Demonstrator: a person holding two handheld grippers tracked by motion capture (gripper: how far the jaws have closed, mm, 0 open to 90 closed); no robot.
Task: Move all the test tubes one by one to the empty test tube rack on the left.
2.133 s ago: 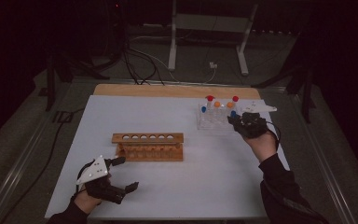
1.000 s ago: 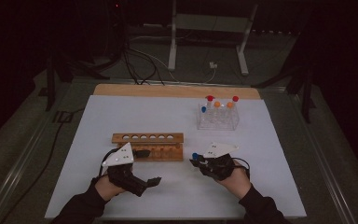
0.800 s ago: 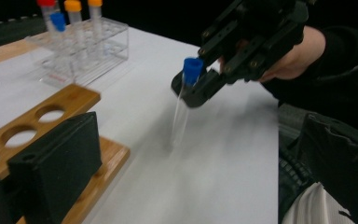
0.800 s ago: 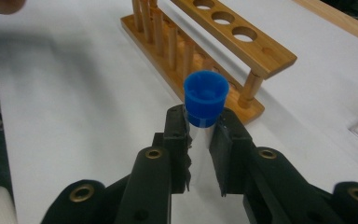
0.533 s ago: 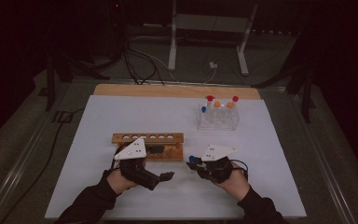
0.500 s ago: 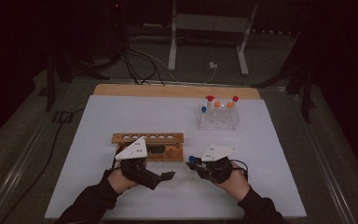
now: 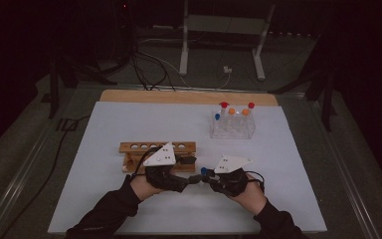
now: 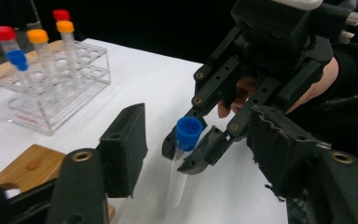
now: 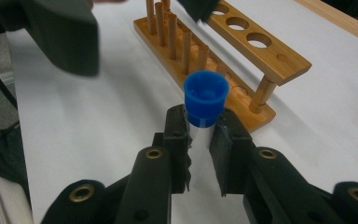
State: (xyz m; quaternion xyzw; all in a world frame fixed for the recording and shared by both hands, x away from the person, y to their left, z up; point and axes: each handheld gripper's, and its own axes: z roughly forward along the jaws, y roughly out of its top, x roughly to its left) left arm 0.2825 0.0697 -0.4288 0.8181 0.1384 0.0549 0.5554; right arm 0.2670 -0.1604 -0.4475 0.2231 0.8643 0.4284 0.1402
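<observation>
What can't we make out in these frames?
- High view: the blue-capped tube is tiny between the dark left gripper and right gripper; contact unclear.
- Left gripper view: the wooden rack is cut off behind its fingers.
- Right gripper view: the tube's lower end is hidden by the fingers.

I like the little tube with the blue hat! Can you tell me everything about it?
The blue-capped tube is thin, clear and looks empty, maybe plastic, with a bright blue cap on top. It stands roughly upright above the white table. The right tongs squeeze it just under the cap. The left tongs have just been closing around it, not touching yet.
</observation>
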